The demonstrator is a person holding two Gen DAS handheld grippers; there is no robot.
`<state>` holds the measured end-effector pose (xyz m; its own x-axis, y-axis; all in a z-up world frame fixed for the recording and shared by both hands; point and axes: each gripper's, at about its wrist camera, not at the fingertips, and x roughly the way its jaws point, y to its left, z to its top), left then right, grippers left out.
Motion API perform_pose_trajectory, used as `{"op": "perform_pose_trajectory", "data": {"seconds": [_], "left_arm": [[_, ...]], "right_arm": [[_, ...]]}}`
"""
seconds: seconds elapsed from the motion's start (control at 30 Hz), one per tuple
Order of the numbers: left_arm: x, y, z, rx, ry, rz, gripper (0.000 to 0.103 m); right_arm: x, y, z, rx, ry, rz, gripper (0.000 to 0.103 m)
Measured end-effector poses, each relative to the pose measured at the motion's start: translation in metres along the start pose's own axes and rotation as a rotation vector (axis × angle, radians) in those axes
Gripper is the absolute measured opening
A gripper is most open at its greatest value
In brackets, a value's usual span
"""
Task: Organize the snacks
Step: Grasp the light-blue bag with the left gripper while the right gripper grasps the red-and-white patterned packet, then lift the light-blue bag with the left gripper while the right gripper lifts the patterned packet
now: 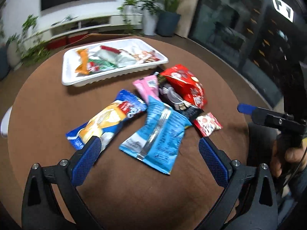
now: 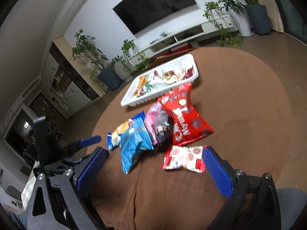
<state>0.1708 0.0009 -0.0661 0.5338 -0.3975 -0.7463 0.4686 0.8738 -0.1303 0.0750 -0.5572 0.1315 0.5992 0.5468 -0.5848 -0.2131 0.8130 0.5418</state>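
A white tray with several small snacks in it sits at the far side of the round brown table; it also shows in the right wrist view. In front of it lie loose packets: a blue and yellow one, a light blue one, a pink one, a black one, a large red bag and a small red and white packet. My left gripper is open and empty above the light blue packet. My right gripper is open and empty, near the small red and white packet.
The right gripper's blue fingertip reaches in at the table's right edge in the left wrist view. Potted plants, a low white shelf and a wall screen stand beyond the table. Bare cloth lies to the right.
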Motion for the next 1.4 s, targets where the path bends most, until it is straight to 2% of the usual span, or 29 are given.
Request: {"op": "perform_pose_trajectory", "data": {"seconds": [0.1,0.23,0.33,0.53,0.67,0.77,0.83,0.87,1.03,1.13,1.4], "left_arm": [[0.013,-0.01,0.003,0.083,0.054,0.029,0.103],[0.031,-0.015,0.007,0.159,0.102,0.03,0.103],[0.04,-0.015,0.011,0.18,0.116,0.001,0.103],[0.056,-0.016,0.021,0.226,0.16,-0.007,0.103],[0.065,-0.014,0.024,0.222,0.179,-0.019,0.102],[0.07,-0.008,0.026,0.193,0.191,-0.034,0.09],[0.072,-0.005,0.026,0.171,0.206,-0.053,0.072],[0.075,-0.003,0.026,0.163,0.216,-0.06,0.069],[0.078,-0.002,0.026,0.155,0.22,-0.065,0.061],[0.076,0.0,0.027,0.134,0.211,-0.07,0.055],[0.066,0.004,0.019,0.074,0.212,-0.077,0.053]], "right_arm": [[0.005,0.004,-0.004,-0.018,0.029,-0.054,0.103],[0.011,0.003,-0.012,-0.016,0.071,-0.069,0.103],[0.018,0.004,-0.017,-0.032,0.109,-0.084,0.103],[0.018,0.003,-0.018,-0.048,0.137,-0.106,0.102],[0.021,0.003,-0.013,-0.074,0.166,-0.119,0.101],[0.026,0.006,-0.009,-0.133,0.207,-0.13,0.101],[0.03,0.008,-0.005,-0.181,0.24,-0.134,0.1],[0.033,0.009,-0.003,-0.202,0.254,-0.138,0.1],[0.047,0.014,0.002,-0.336,0.334,-0.163,0.1],[0.055,0.013,0.004,-0.372,0.376,-0.15,0.097],[0.068,0.009,0.011,-0.434,0.428,-0.125,0.094]]}}
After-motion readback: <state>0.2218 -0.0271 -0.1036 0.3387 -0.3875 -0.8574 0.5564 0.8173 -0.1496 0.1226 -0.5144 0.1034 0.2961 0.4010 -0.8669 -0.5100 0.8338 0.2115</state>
